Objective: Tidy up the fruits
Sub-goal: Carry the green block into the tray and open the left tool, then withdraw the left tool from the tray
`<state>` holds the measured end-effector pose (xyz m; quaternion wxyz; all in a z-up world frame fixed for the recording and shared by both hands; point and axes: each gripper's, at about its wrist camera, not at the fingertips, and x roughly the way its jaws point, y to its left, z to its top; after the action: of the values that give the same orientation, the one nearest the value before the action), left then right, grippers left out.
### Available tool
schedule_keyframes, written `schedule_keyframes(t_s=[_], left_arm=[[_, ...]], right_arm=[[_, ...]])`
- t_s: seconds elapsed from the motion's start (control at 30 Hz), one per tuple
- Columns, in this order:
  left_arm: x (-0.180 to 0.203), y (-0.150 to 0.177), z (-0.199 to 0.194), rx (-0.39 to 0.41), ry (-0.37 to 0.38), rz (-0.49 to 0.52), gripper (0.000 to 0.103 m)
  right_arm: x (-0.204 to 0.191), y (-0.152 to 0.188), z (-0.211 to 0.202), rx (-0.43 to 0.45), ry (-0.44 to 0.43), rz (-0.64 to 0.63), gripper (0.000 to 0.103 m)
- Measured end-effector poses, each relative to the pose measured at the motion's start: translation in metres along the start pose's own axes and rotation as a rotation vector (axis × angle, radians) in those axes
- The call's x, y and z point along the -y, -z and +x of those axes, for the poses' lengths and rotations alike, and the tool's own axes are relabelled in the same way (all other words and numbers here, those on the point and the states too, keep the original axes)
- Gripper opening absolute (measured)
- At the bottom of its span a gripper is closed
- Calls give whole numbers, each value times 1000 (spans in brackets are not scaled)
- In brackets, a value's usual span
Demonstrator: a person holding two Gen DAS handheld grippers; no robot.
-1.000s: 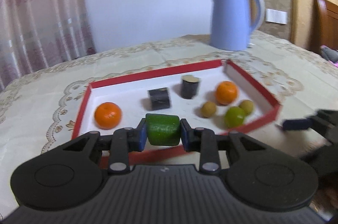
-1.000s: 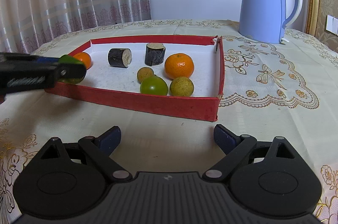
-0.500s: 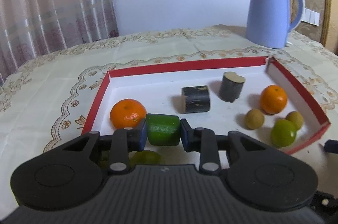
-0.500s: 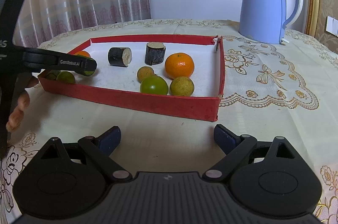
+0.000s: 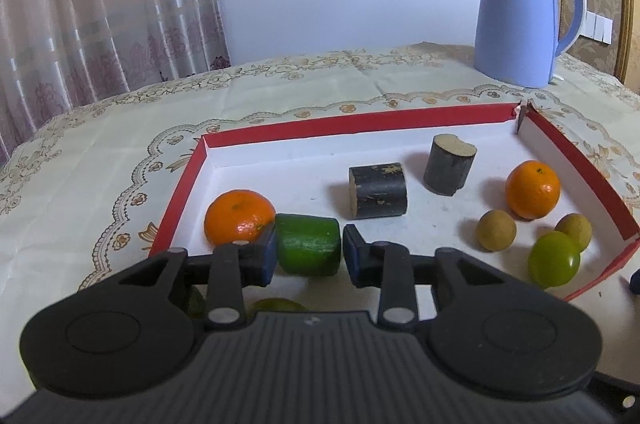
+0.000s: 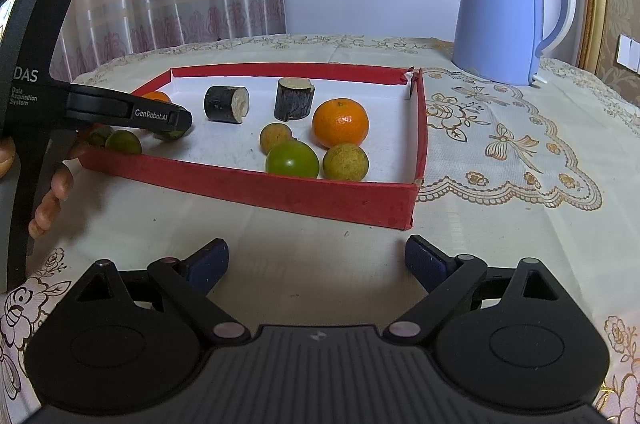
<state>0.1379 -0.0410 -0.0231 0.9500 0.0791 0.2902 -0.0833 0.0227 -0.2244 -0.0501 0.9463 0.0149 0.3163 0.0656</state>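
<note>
The left gripper (image 5: 309, 256) opens around a green cylindrical fruit piece (image 5: 308, 249) in the red-walled, white-floored tray (image 5: 352, 122), while the right gripper (image 6: 316, 262) waits spread wide.

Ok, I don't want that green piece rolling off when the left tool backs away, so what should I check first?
1. Green piece inside the red tray: ok.
2. Left tool let go: not ok, jaws opening, piece between them.
3. Piece resting on the tray floor: cannot tell.
4. Room beside the orange: not ok, it looks close against the piece.
5. Right tool free: ok, open, empty, outside the tray.
</note>
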Motion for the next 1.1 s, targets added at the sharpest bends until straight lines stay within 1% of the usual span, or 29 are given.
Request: schedule_keyframes(t_s=[0.07, 0.1, 0.13, 0.2, 0.23, 0.27, 0.3, 0.37, 0.47, 0.67, 0.93, 1.0, 1.1], left_arm=[[1, 1, 0, -1, 13, 6, 46], [2, 2, 0, -2, 15, 10, 50], [4, 2, 0, -4, 14, 19, 55], [6, 3, 1, -6, 0, 29, 61], [5, 4, 3, -9, -3, 24, 70], [4, 4, 5, -20, -4, 16, 87], [1, 4, 8, -43, -6, -4, 91], [-10, 3, 11, -68, 3, -66, 91], [-19, 3, 4, -57, 32, -112, 91], [-11, 10, -12, -29, 13, -64, 91], [-9, 15, -39, 31, -15, -71, 92], [-8, 16, -40, 28, -34, -58, 93], [-11, 18, -40, 12, -54, -66, 93]], right_arm=[[0, 0, 0, 0, 0, 0, 96], [0, 0, 0, 0, 0, -1, 96], [0, 0, 0, -1, 1, -1, 96], [0, 0, -1, -1, 1, -2, 96], [1, 0, 0, -1, 0, -2, 96], [1, 0, 0, -1, 0, -2, 96], [1, 0, 0, -1, 0, -2, 96], [0, 0, 0, -1, 0, -2, 96], [0, 0, 0, -1, 1, -2, 96], [0, 0, 0, -1, 1, -2, 96], [0, 0, 0, -1, 2, -3, 96], [0, 0, 1, -2, 3, -5, 96], [0, 0, 1, -2, 4, -6, 96]])
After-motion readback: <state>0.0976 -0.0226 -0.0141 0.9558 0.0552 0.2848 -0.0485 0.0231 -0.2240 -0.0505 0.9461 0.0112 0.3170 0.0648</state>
